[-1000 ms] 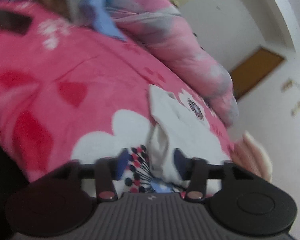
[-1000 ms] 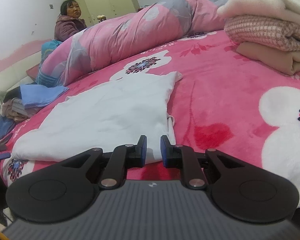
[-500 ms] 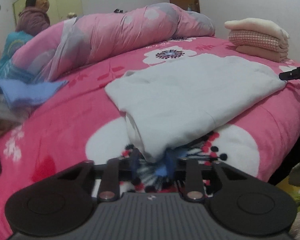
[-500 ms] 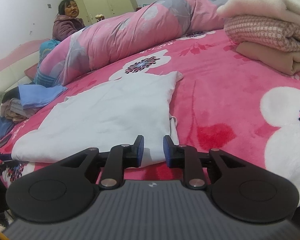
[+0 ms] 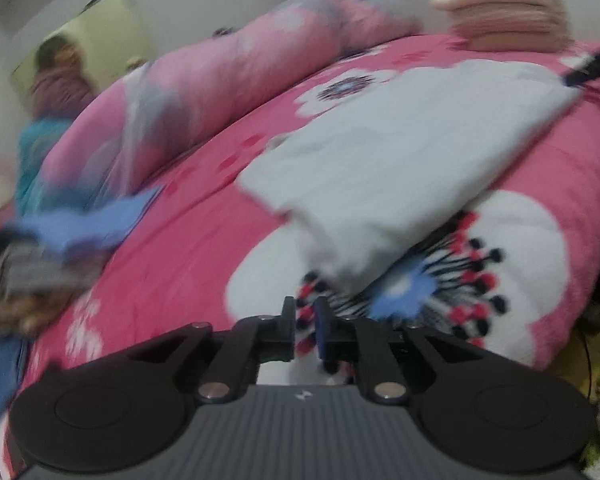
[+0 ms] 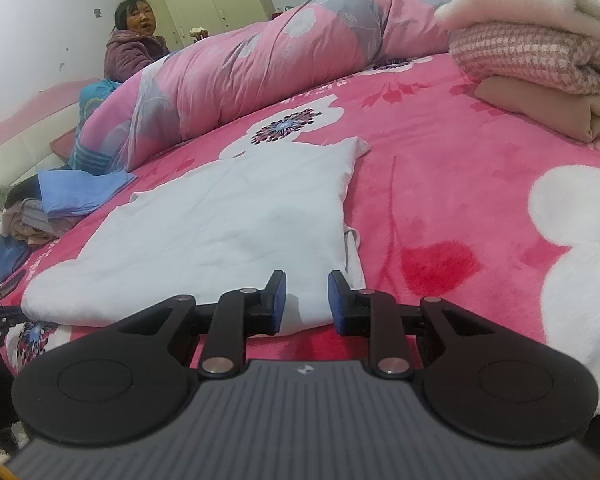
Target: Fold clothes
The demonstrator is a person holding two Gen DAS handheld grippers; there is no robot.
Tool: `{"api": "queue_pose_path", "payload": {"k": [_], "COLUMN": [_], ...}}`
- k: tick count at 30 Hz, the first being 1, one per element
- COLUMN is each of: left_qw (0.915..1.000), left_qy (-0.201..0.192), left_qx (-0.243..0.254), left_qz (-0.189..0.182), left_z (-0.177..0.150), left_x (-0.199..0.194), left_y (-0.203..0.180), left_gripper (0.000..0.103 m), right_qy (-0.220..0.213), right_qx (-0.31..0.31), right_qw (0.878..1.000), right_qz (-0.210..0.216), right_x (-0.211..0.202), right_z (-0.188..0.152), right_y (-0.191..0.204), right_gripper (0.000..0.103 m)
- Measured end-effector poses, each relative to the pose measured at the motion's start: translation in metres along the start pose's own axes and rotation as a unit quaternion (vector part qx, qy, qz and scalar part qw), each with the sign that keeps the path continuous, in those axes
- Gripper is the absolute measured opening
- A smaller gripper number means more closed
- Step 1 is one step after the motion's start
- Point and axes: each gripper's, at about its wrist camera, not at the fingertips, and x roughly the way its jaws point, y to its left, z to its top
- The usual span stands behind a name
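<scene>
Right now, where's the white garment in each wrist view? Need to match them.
Left wrist: white garment fills centre to upper right, its near corner drooping just ahead of the left gripper.
Right wrist: garment lies centre-left, its near edge right in front of the right gripper.
Shared landmark: the folded stack, top right in both views.

Left wrist view is motion-blurred throughout: the person (image 5: 60,76) by the far wall and the clothes heap (image 5: 32,264) at the bed's left edge are smears. The folded stack (image 6: 548,52) runs off the right edge in the right wrist view. White garment (image 6: 220,232) near hem hidden behind right gripper (image 6: 307,296) fingers. Left gripper (image 5: 305,320) gap narrow; blur hides any contact with fabric.
</scene>
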Motion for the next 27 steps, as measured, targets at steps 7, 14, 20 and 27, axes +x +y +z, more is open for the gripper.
{"api": "queue_pose_path", "payload": {"k": [7, 14, 20, 27], "left_qw": [0.9864, 0.9663, 0.9452, 0.9313], "left_qy": [-0.051, -0.063, 0.001, -0.064], "left_qx": [-0.153, -0.227, -0.298, -0.312], "left_qz": [0.029, -0.103, -0.134, -0.176], "left_z": [0.01, 0.03, 0.003, 0.025], "left_x": [-0.033, -0.016, 0.012, -0.016], "left_y": [0.034, 0.019, 0.019, 0.05], "left_gripper": [0.023, 0.025, 0.02, 0.051], "right_qy": [-0.061, -0.074, -0.031, -0.068], "right_qx": [0.008, -0.035, -0.073, -0.052], "right_qw": [0.998, 0.997, 0.997, 0.995], "right_qz": [-0.034, -0.001, -0.019, -0.052], "right_x": [-0.016, -0.014, 0.005, -0.008], "right_z": [0.008, 0.007, -0.013, 0.01], "right_y": [0.001, 0.026, 0.039, 0.022], "right_gripper": [0.022, 0.022, 0.022, 0.022]}}
